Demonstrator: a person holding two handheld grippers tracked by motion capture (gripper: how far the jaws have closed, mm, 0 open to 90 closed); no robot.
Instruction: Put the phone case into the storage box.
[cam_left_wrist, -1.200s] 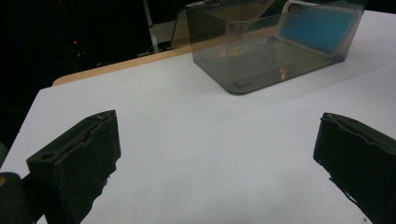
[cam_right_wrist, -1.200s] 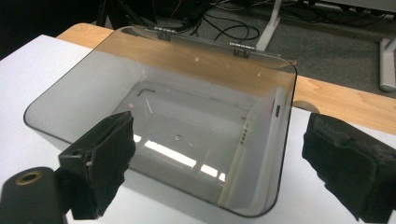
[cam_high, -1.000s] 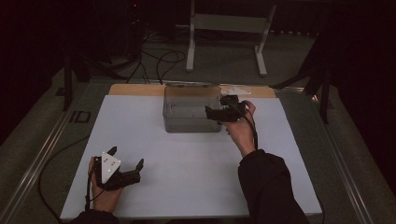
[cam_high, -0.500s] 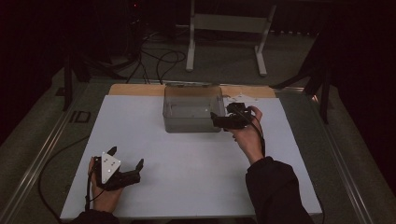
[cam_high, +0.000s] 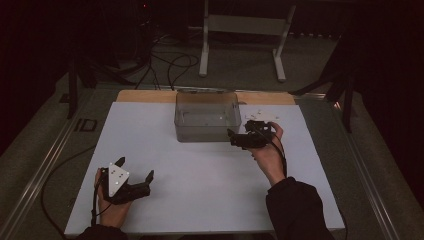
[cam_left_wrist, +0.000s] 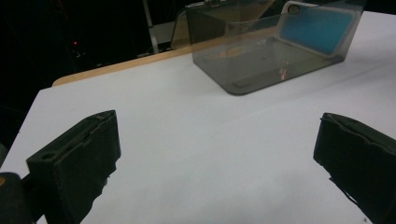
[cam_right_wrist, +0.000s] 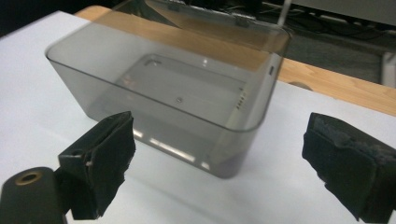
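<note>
— Box (cam_high: 207, 116) first, since it's the biggest thing we have: smoky, see-through, open-topped, standing at the far middle of the white mat (cam_high: 200, 175), just short of the wooden strip (cam_high: 145, 96) along the back edge. Do we see anything in it?

— Small specks on its floor, too tiny for us to name. From the left gripper view something blue shows through the box wall (cam_left_wrist: 275, 44); we can't tell whether it lies inside or behind.

— And our hands?

— Our right gripper (cam_high: 246, 140) hovers just beside the box's near right corner, jaws spread wide with nothing between them. In the right gripper view that rounded corner (cam_right_wrist: 243, 135) sits between the two pads, a little ahead of them. Our left gripper (cam_high: 131, 186) rests low at the near left of the mat, well apart from the box, jaws likewise spread and empty.

— So which step are we in?

— We'd judge it the approach: the right gripper lined up on the box, no grip made.

— What does the next move call for?

— If we mean to take the box, one pad has to go inside the wall and one outside, then close gently; the plastic looks thin and smooth, so it may slip. The white scraps (cam_high: 260, 114) right of the box are the smallest things here, and we can't make them out.
</note>
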